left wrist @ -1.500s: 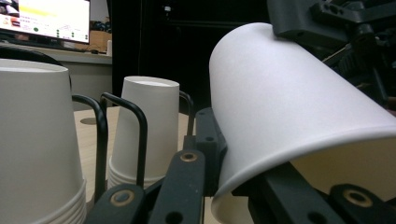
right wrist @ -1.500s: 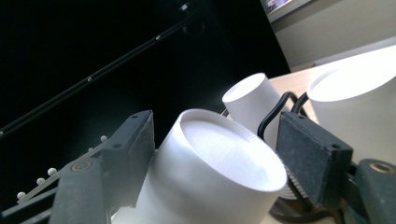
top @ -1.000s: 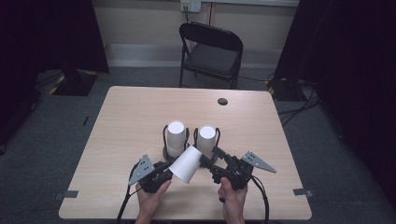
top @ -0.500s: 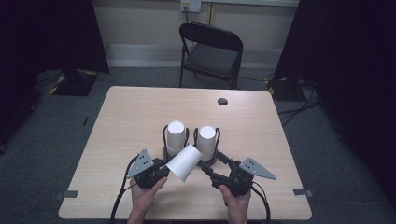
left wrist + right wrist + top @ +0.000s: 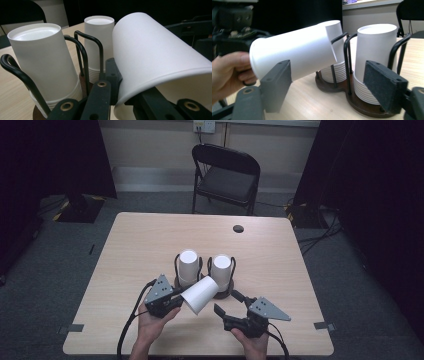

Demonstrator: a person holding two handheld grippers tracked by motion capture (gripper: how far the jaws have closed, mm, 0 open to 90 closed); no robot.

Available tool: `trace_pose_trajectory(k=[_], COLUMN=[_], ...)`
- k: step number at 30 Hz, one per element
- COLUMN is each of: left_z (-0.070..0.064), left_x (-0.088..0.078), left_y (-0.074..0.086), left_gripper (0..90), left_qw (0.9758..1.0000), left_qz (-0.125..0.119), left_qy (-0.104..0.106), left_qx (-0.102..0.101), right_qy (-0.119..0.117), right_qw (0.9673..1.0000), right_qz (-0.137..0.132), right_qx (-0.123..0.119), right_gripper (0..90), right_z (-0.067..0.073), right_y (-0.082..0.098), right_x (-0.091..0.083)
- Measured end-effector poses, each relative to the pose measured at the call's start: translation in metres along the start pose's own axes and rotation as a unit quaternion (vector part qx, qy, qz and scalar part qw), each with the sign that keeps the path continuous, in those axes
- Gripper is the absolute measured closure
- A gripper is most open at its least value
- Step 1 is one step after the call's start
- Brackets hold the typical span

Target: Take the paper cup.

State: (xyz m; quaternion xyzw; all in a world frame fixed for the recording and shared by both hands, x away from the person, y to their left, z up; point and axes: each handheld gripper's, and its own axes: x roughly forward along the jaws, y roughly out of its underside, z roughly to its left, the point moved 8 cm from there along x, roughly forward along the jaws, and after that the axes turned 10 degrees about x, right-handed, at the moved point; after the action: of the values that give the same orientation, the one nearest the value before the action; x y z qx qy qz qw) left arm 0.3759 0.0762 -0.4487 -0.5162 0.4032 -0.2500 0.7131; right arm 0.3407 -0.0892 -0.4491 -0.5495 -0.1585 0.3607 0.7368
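Your left tool (image 5: 176, 301) stays clamped on the paper cup's (image 5: 200, 294) rim, while your right tool (image 5: 229, 304) has just been opening wider, nothing in it, and slid back.

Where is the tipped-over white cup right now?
In the high view the tipped paper cup is held off the table by the left gripper, just in front of the two cup stacks in their holder.
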Motion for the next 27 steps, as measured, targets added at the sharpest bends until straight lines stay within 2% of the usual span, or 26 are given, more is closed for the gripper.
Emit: trace_pose_trajectory(k=[2,4,5,8,12,16,18,20,23,26,27], left_z=[0.002,0.002,0.002,0.004,0.002,-0.002,-0.004,-0.004,-0.006,-0.007,-0.007], left_x=[-0.001,-0.001,0.0,0.002,0.007,0.01,0.011,0.013,0.015,0.016,0.017], left_y=[0.001,0.0,0.001,0.001,0.002,0.0,-0.002,-0.001,0.001,0.002,0.003], left_gripper=[86.8,86.9,86.9,86.9,86.9,86.7,86.6,86.7,86.9,87.0,87.1], left_qw=[0.9998,0.9998,0.9993,0.9991,0.9984,0.9964,0.9961,0.995,0.9936,0.9914,0.9898], left_qz=[0.019,0.02,0.037,0.04,0.053,0.074,0.078,0.089,0.101,0.117,0.127], left_qy=[-0.005,0.006,0.003,-0.004,0.006,0.024,0.028,0.034,0.044,0.054,0.058], left_qx=[-0.003,-0.005,0.006,0.013,0.021,0.034,0.029,0.03,0.027,0.023,0.028], right_qy=[-0.005,-0.005,-0.008,-0.009,-0.007,-0.007,-0.006,0.009,-0.01,-0.018,-0.022], right_qw=[0.9999,0.9999,0.9998,0.9997,0.9992,0.9987,0.9984,0.998,0.9984,0.9977,0.997], right_qz=[0.003,0.004,0.008,0.011,0.015,0.021,0.022,0.016,0.019,0.029,0.037], right_qx=[-0.011,-0.013,-0.019,-0.022,-0.035,-0.045,-0.052,-0.06,-0.052,-0.058,-0.065], right_gripper=[20.1,20.6,20.4,20.0,18.6,17.4,16.4,15.7,15.9,17.9,16.7], right_z=[0.003,0.003,0.003,0.003,0.003,0.003,0.004,0.003,0.006,0.007,0.007], right_y=[0.002,0.003,0.003,0.004,0.004,0.006,0.006,0.005,0.005,0.008,0.011], right_x=[-0.001,-0.001,0.0,-0.001,-0.003,-0.003,-0.003,-0.004,-0.005,-0.004,-0.004])
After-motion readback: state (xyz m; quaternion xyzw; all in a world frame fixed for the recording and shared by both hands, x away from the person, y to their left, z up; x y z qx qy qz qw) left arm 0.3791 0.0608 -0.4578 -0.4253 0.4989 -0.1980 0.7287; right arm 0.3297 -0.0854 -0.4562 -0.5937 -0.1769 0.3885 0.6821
